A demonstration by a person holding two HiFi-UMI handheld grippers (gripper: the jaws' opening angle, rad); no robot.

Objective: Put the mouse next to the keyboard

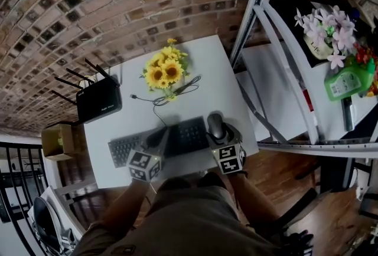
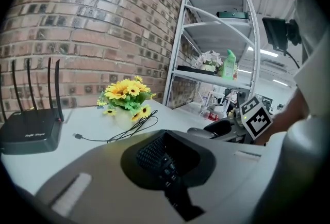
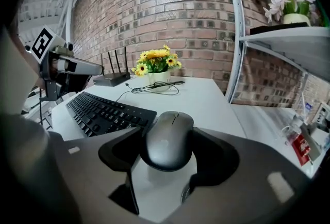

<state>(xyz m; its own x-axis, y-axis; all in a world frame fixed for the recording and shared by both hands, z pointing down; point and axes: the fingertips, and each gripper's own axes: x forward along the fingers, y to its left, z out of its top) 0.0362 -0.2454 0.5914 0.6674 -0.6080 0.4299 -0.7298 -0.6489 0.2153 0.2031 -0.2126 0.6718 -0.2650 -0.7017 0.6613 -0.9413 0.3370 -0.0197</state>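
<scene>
At the near edge of the desk, task items:
- Keyboard: black, lying crosswise before you.
- Left tool: jaws drawn nearly together with nothing in them, hovering above the keys.
- Right tool: jaws pressed to both flanks of the mouse.
- Mouse: grey, just beside the keyboard's right end. No view settles whether it is on the desk or a little above it.

Step in hand, by my reading: the set-down, close to finished. The next move calls for you to make sure the mouse sits flat, part the jaws without nudging it, then draw the tool clear.

Surroundings:
- Brick wall: behind the desk.
- Metal rack: to your right, carrying a pot of pale flowers and a green bottle.
- Desk: white, flat.
- Router: far left corner.
- Sunflowers: far middle.
- Cable: loose, beside the sunflowers.
</scene>
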